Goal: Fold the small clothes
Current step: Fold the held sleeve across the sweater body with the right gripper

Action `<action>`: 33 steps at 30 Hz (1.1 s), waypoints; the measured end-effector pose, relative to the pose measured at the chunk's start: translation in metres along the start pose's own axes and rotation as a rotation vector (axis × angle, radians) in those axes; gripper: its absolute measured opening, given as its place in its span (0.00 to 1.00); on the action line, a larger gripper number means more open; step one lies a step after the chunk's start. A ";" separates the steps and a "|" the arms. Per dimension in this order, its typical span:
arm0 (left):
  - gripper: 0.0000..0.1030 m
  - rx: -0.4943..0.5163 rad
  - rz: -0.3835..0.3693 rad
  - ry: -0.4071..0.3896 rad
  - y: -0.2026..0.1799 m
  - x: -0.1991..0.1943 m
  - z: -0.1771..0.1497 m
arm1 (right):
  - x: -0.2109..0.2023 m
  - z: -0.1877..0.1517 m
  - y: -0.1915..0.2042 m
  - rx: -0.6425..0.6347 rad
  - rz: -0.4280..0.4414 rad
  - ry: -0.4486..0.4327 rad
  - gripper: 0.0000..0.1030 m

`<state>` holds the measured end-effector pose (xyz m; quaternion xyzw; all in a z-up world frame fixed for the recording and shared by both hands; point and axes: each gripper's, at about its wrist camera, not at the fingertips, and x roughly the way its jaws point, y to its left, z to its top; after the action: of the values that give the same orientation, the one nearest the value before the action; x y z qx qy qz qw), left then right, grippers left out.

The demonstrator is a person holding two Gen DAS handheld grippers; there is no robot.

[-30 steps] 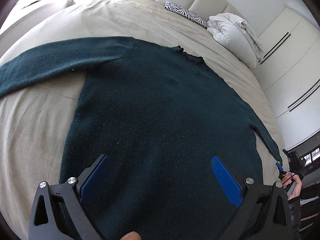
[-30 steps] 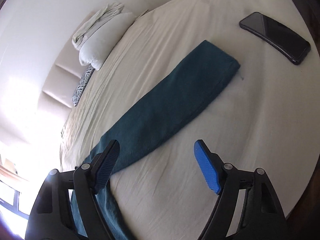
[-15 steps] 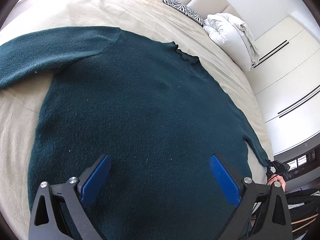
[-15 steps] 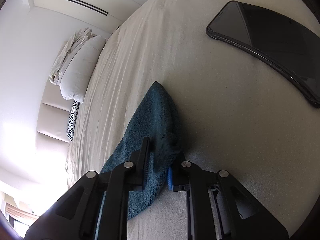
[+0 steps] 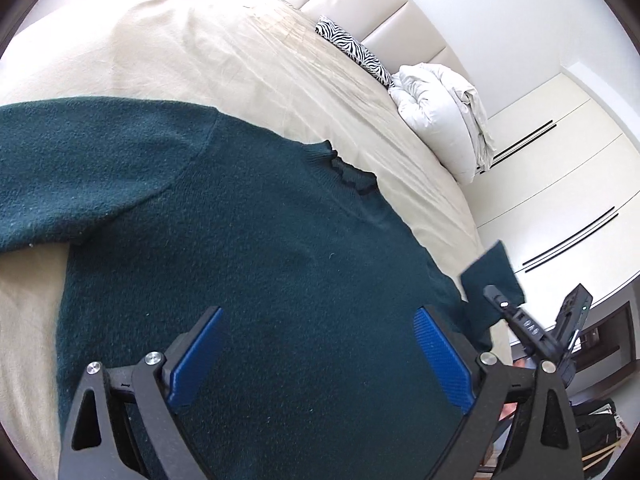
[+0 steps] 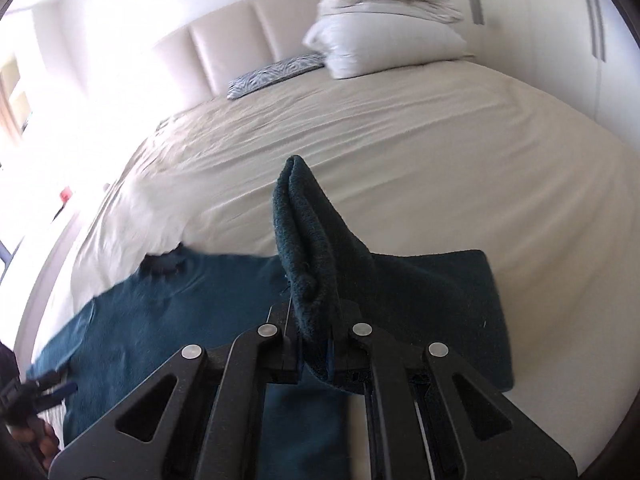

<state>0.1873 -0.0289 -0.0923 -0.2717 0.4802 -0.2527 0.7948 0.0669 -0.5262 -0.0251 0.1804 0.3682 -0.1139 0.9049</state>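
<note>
A dark green knit sweater (image 5: 260,264) lies flat on the bed, its collar (image 5: 352,174) toward the headboard and one sleeve (image 5: 80,168) stretched out to the left. My left gripper (image 5: 316,356) is open, hovering over the sweater's lower body. My right gripper (image 6: 314,354) is shut on the cuff of the other sleeve (image 6: 308,240) and holds it lifted above the bed, over the sweater's edge. That lifted sleeve (image 5: 494,276) and the right gripper (image 5: 520,324) also show at the right of the left wrist view.
The beige bed sheet (image 6: 400,140) spreads around the sweater. A white folded duvet (image 5: 444,112) and a zebra-print pillow (image 5: 352,50) lie by the padded headboard (image 6: 248,44). White wardrobe doors (image 5: 560,184) stand beyond the bed's right side.
My right gripper closed on the sleeve cuff, then lifted it and swung it toward the sweater's body. My left gripper stayed open and moved in over the sweater.
</note>
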 end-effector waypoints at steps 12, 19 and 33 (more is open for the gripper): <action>0.93 -0.096 -0.142 0.186 -0.016 0.081 0.016 | 0.072 -0.132 0.176 -0.237 0.096 0.177 0.11; 0.52 -0.077 -0.114 0.262 -0.042 0.122 0.021 | 0.039 -0.167 0.171 -0.152 0.242 0.200 0.59; 0.08 0.128 0.043 0.076 -0.043 0.087 0.044 | 0.007 -0.174 0.011 0.439 0.385 0.200 0.59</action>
<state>0.2571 -0.1095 -0.1006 -0.1999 0.4987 -0.2760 0.7969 -0.0330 -0.4449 -0.1432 0.4485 0.3811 0.0009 0.8084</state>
